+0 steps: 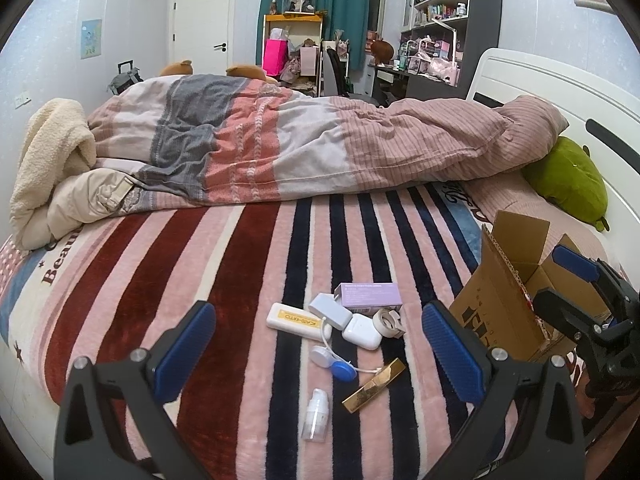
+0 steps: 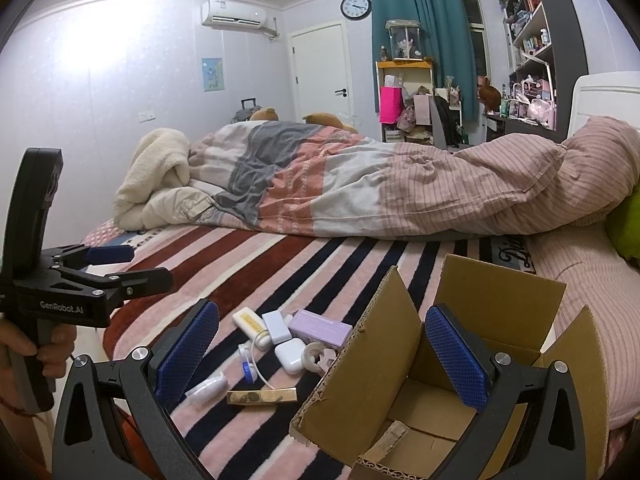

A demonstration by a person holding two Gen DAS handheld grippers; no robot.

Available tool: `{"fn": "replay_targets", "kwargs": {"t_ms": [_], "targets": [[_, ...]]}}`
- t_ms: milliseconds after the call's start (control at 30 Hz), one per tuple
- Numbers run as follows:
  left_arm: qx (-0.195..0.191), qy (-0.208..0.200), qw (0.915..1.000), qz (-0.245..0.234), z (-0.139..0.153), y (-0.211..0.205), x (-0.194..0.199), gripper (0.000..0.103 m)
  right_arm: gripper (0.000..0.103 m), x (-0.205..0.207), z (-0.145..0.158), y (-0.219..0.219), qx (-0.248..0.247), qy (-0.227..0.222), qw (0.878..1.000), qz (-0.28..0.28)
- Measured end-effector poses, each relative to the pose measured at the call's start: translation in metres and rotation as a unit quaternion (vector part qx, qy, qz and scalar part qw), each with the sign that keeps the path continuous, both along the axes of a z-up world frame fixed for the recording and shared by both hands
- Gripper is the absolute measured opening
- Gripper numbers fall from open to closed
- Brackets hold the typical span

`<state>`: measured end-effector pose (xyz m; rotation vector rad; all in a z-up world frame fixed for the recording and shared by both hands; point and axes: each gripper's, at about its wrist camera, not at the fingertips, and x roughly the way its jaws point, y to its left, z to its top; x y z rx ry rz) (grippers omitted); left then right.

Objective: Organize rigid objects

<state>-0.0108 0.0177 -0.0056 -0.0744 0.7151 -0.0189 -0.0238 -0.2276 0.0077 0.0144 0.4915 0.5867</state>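
Note:
Several small rigid items lie clustered on the striped blanket: a purple box (image 1: 368,295) (image 2: 320,326), a white bar with a yellow label (image 1: 294,322), a grey-blue case (image 1: 330,312), a white earbud case (image 1: 362,332) (image 2: 290,354), a tape roll (image 1: 386,322), a white-and-blue lens case (image 1: 336,362), a gold bar (image 1: 374,384) (image 2: 262,396) and a clear pump bottle (image 1: 316,414) (image 2: 206,390). My left gripper (image 1: 320,354) (image 2: 136,266) hangs open just short of the cluster. My right gripper (image 2: 322,356) (image 1: 560,284) is open, one finger over the open cardboard box (image 2: 360,380) (image 1: 492,312).
A rumpled quilt (image 1: 280,148) lies across the bed behind the items. A green cushion (image 1: 568,180) rests by the white headboard at right. A hand (image 2: 40,344) holds the left gripper's handle. Only a brown scrap (image 2: 388,440) shows on the box's floor.

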Motion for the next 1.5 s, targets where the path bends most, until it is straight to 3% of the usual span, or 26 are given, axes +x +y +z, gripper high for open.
{"fn": "replay_targets", "kwargs": {"t_ms": [300, 500, 567, 600, 667, 800, 900, 1067, 1167, 1300, 1500], "targets": [[-0.018, -0.010, 0.9998, 0.003, 0.000, 0.008, -0.005, 0.102, 0.103, -0.002, 0.004, 0.005, -0.012, -0.001, 1.000, 0.000], [-0.040, -0.022, 0.9986, 0.027, -0.012, 0.049, -0.014, 0.102, 0.103, -0.015, 0.011, 0.032, 0.005, -0.026, 0.999, 0.019], [-0.036, -0.024, 0.9982, 0.041, -0.021, 0.068, -0.017, 0.102, 0.087, -0.022, 0.007, 0.055, 0.003, -0.027, 0.999, 0.044], [-0.034, -0.020, 0.9981, 0.048, -0.029, 0.078, -0.019, 0.102, 0.073, -0.024, 0.004, 0.064, 0.000, -0.024, 0.998, 0.052], [-0.040, -0.015, 0.9977, 0.053, -0.044, 0.097, -0.020, 0.102, 0.066, -0.027, -0.013, 0.090, -0.008, 0.000, 0.997, 0.078], [-0.058, 0.005, 0.9968, 0.054, -0.079, 0.128, -0.024, 0.102, 0.049, -0.015, -0.066, 0.128, 0.006, 0.116, 0.987, 0.108], [-0.064, 0.016, 0.9967, 0.047, -0.101, 0.142, -0.030, 0.102, 0.043, -0.011, -0.109, 0.154, -0.014, 0.181, 0.978, 0.104], [-0.081, 0.016, 0.9960, 0.034, -0.119, 0.152, -0.038, 0.102, 0.034, -0.001, -0.150, 0.166, -0.037, 0.242, 0.968, 0.055], [-0.091, 0.010, 0.9956, 0.023, -0.120, 0.152, -0.040, 0.102, 0.034, 0.002, -0.153, 0.172, -0.056, 0.241, 0.968, 0.044], [-0.098, 0.007, 0.9952, -0.002, -0.118, 0.148, -0.039, 0.102, 0.025, -0.004, -0.148, 0.181, -0.097, 0.216, 0.971, 0.037], [-0.128, 0.026, 0.9887, -0.074, -0.119, 0.134, -0.031, 0.102, 0.022, -0.016, -0.130, 0.178, -0.121, 0.165, 0.978, 0.045]]}}
